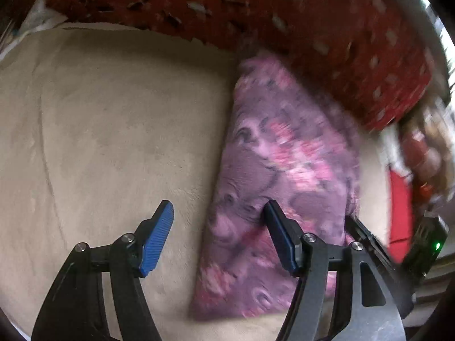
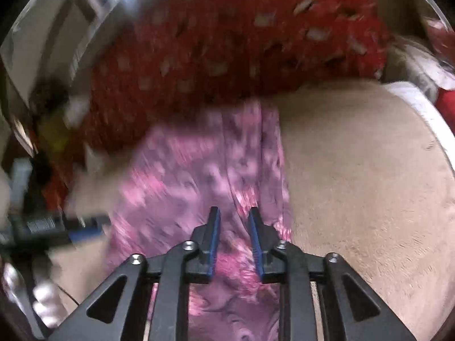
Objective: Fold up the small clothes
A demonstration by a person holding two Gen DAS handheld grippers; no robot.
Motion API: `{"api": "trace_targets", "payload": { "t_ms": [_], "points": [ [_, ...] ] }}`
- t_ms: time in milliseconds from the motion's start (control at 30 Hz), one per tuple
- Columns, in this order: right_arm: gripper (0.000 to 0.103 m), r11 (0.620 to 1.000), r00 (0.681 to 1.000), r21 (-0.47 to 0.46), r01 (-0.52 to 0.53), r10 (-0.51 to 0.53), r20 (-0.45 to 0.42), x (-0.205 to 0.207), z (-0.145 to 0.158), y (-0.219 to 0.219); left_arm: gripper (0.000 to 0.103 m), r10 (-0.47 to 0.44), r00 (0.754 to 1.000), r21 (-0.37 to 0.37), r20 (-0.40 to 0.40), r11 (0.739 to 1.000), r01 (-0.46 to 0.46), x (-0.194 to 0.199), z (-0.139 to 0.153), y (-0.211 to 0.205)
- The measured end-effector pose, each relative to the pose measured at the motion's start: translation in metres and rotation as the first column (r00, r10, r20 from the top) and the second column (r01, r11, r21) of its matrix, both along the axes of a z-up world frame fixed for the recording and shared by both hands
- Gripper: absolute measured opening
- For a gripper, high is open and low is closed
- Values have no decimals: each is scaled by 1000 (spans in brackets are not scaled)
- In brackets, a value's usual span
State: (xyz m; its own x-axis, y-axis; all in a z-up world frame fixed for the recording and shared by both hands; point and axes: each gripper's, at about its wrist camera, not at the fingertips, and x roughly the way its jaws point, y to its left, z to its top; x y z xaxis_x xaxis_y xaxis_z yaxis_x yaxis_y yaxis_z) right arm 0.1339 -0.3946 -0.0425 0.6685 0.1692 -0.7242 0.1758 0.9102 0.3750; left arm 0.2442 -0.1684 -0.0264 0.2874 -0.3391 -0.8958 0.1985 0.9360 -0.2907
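Left gripper [image 1: 217,228]: fingers spread wide, holding nothing; right finger over edge of purple-pink floral-print fleece garment [image 1: 280,176], left finger over bare beige plush bed cover [image 1: 99,119].

Right gripper [image 2: 233,237]: fingers part-open, narrow gap, garment [image 2: 199,176] directly beneath and ahead; contact unclear, motion blur.

Garment lies as long narrow strip, so likely lengthwise fold done; crosswise fold apparently left.

Beyond the garment's far end: red white-flecked blanket [image 1: 298,22].

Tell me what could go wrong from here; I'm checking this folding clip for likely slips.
1. The right gripper has a narrow gap over a ridge in the purple floral cloth; closing may pinch only a wrinkle.
2. The left gripper straddles the cloth's edge, so it may also catch the beige blanket.
3. The cloth's far end meets the red spotted fabric and could snag.
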Motion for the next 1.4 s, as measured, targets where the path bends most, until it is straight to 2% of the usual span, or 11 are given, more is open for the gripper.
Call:
{"api": "trace_targets", "payload": {
  "t_ms": [100, 333, 433, 500, 567, 633, 800, 867, 1000, 1233, 1400],
  "points": [
    [29, 998, 997, -20, -63, 63, -37, 15, -1, -2, 67, -38, 999, -35, -31, 999, 37, 10, -3, -1],
    [46, 977, 992, 178, 117, -125, 30, 65, 22, -61, 67, 5, 1000, -180, -17, 984, -8, 61, 29, -2],
    [46, 968, 989, 214, 133, -143, 31, 94, 18, -64, 67, 4, 1000, -181, -21, 984, -7, 76, 26, -13],
    [45, 965, 983, 243, 101, -135, 127, 96, 19, -62, 67, -4, 1000, -126, -18, 992, 2, 86, 12, -25],
    [40, 980, 985, 154, 123, -139, 103, 106, 10, -57, 72, -1, 998, -44, -59, 999, -2, 94, -11, -33],
    [37, 994, 992, 16, 112, -111, -62, 123, -18, -51, 75, 11, 994, -103, -108, 994, -22, 100, -27, -26],
    [40, 995, 995, 6, 99, -99, 25, 98, 11, -49, 72, 53, 987, -280, -154, 955, -95, 93, -10, 10],
    [40, 998, 995, 35, 46, -48, 87, 83, 15, -43, 72, 76, 985, -274, -155, 954, -117, 83, -13, 17],
    [41, 999, 1000, -30, -21, 21, 3, 77, -8, -25, 72, 35, 988, -206, -153, 976, -67, 65, -18, 12],
    [56, 983, 996, 164, 86, -86, -4, 22, -7, -67, 72, -65, 967, -372, -247, 928, -33, 37, -22, 32],
    [60, 900, 992, 430, 67, -106, 67, 9, -35, -73, 86, -119, 944, -503, -309, 863, -55, 35, -38, 27]
  ]
}}
